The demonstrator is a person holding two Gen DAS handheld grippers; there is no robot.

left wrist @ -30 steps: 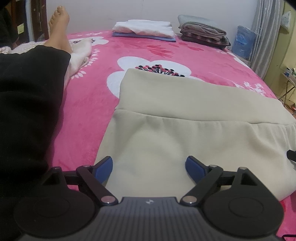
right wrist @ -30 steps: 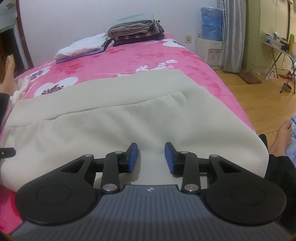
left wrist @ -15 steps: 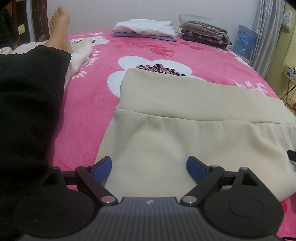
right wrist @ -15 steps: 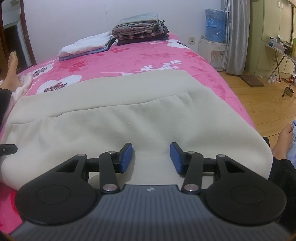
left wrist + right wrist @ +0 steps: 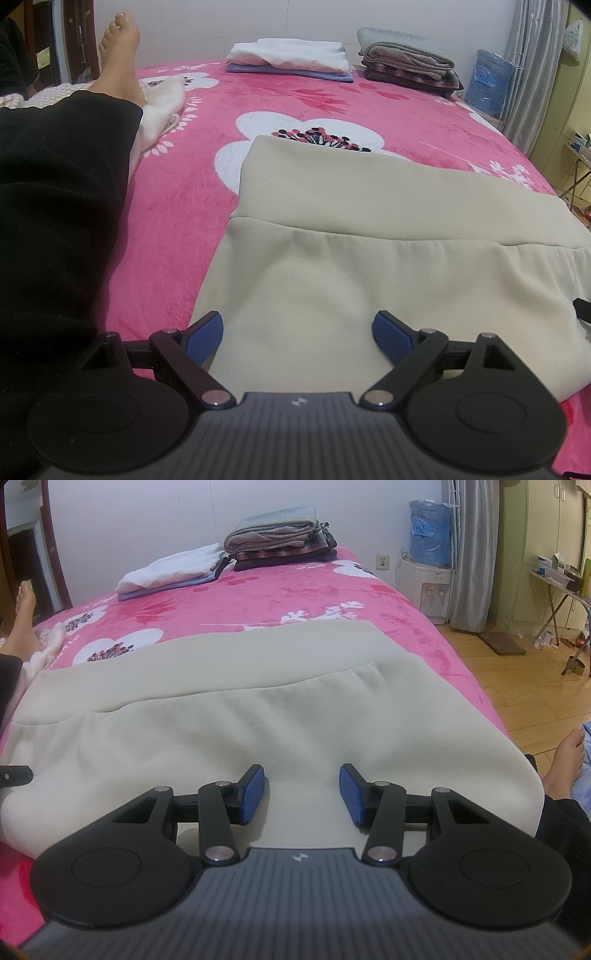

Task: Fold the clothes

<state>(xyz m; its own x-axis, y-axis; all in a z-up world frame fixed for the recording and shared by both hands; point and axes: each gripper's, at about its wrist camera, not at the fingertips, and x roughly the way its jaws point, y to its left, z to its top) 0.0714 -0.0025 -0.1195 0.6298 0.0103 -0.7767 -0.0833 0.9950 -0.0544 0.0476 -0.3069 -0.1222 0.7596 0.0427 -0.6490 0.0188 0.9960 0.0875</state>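
A beige folded garment (image 5: 369,221) lies flat on the pink flowered bed cover (image 5: 177,192), its wide ribbed band on the far side. My left gripper (image 5: 295,325) stands wide open over the garment's near left corner, with no cloth pinched between the blue pads. In the right wrist view the same garment (image 5: 258,709) fills the middle. My right gripper (image 5: 302,775) hovers open over its near edge, jaws partly spread, and the pads do not press on the fabric. One black fingertip of the left gripper (image 5: 14,775) shows at the left edge.
Two piles of folded clothes sit at the far end of the bed: a white and blue pile (image 5: 291,59) and a grey and plaid pile (image 5: 406,62). A person's black-clad leg (image 5: 55,203) lies at the left. Wooden floor (image 5: 517,686) and a water dispenser (image 5: 424,576) are on the right.
The right gripper's jaws have spread wider apart over the garment. The left gripper and the garment have stayed as they were.
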